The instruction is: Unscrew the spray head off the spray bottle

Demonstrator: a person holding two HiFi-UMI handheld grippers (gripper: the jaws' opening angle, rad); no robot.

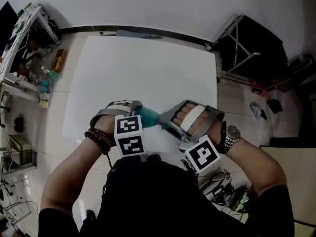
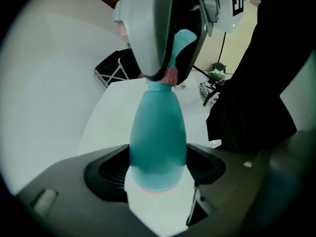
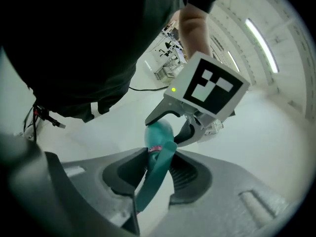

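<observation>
Left of centre in the head view, above the white table (image 1: 148, 68), the left gripper (image 1: 139, 110) clamps its wide-set jaws on the base of the teal spray bottle (image 2: 158, 132). Just right, the right gripper (image 1: 165, 122) pinches the spray head (image 3: 157, 174) between narrower jaws.

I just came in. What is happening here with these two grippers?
A person holds a two-jaw gripper in each hand above a white table. The left gripper is clamped on the body of a teal plastic spray bottle. The right gripper is closed on its teal spray head. The head looks attached at the pink collar, so it is not yet unscrewed.
</observation>
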